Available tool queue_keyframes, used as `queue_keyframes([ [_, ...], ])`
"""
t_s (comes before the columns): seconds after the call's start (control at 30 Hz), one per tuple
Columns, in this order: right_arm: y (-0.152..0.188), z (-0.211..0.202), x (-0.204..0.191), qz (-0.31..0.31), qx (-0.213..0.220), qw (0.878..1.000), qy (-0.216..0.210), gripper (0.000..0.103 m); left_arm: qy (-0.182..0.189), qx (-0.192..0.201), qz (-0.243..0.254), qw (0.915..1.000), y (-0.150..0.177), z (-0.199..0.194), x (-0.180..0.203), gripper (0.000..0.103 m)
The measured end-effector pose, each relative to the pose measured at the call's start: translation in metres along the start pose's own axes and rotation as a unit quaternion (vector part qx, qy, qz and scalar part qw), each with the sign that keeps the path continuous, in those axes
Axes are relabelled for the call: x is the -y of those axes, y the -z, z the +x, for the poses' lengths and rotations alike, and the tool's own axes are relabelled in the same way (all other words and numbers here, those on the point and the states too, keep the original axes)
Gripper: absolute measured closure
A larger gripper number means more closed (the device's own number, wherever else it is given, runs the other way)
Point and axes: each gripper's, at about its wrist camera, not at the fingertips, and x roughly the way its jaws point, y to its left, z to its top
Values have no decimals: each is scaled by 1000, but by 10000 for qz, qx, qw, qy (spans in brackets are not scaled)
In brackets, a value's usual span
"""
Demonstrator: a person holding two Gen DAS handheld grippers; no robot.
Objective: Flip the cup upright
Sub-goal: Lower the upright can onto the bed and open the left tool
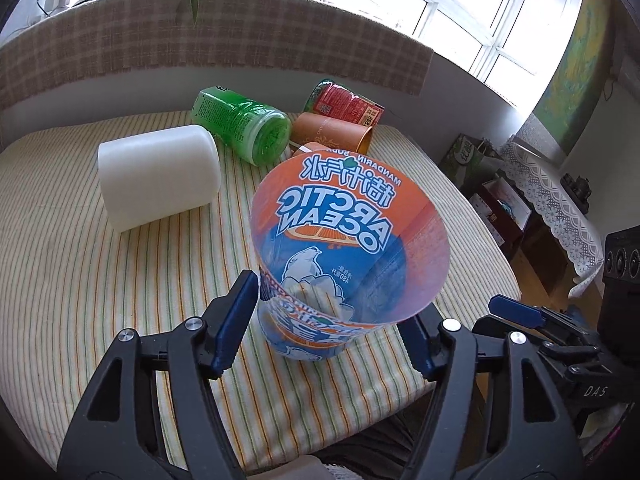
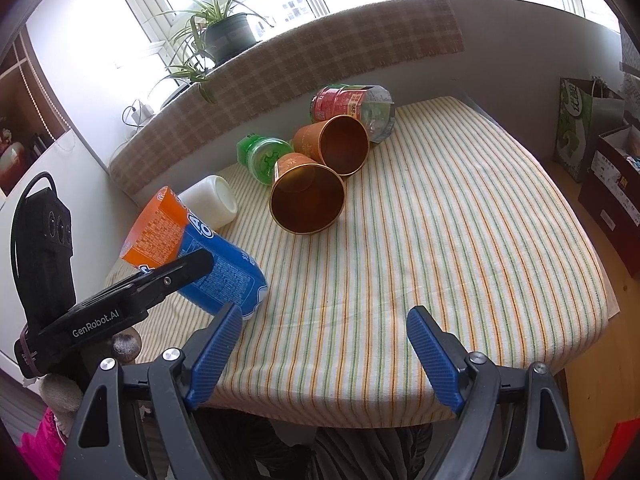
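Observation:
The orange and blue Arctic Ocean cup sits between the fingers of my left gripper, tilted, open mouth up toward the camera, base near the striped tablecloth. The fingers flank its lower part; contact is not clear. In the right wrist view the same cup leans at the table's left edge with the left gripper's finger across it. My right gripper is open and empty above the table's front edge.
A white cup, a green bottle cup, a brown paper cup and a red labelled bottle cup lie on their sides. A second brown cup lies mid-table. A plaid-covered sill backs the table.

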Motion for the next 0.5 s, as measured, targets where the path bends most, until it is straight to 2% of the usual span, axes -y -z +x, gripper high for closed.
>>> queue_keyframes([
  [0.5,-2,-5,-10,-206,132,9997,46,17,-28,-136,-114,9998,21,-12,-15,28],
])
